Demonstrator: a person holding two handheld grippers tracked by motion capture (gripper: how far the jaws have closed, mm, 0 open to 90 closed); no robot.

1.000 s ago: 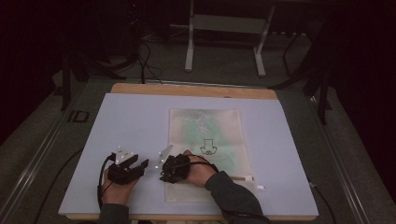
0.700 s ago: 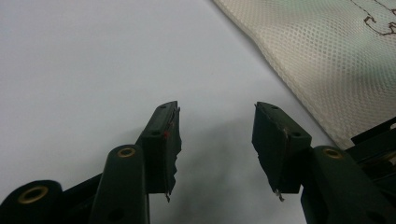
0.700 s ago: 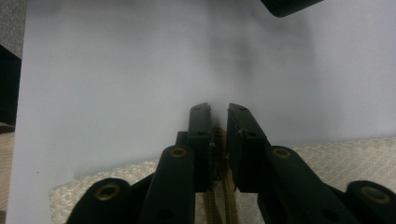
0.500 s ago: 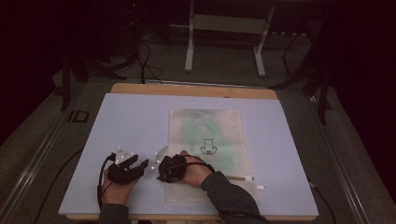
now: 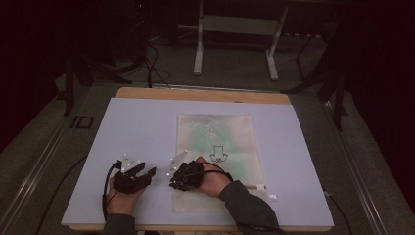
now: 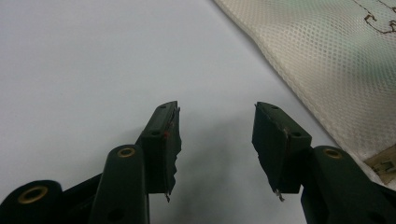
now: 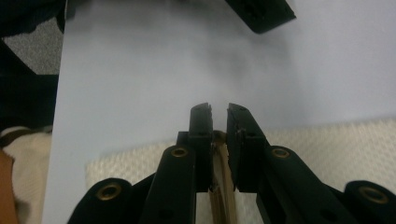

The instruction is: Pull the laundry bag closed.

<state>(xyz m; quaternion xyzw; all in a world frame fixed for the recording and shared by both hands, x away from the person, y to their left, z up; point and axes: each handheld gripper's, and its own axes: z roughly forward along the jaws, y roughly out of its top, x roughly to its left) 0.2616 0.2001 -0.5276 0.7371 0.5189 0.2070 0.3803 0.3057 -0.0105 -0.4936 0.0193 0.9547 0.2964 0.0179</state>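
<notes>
We see the right hand-held gripper (image 5: 175,177) lying low over the near left corner of a white mesh bag (image 5: 218,147) that rests flat on the pale surface (image 5: 142,122). In the right gripper view its jaws have just been closing and now stand narrow, nearly together, pinching a thin tan strip at the bag's edge (image 7: 219,186), likely its zipper edge; the mesh spreads to both sides beneath them. The left hand-held gripper (image 5: 147,172) sits just beside the right one, on its outer side, resting on the bare surface with its jaws spread wide and nothing between them (image 6: 217,140). From the left gripper view, the mesh bag (image 6: 336,60) lies ahead and off to the right of those jaws, near but not touching them.
</notes>
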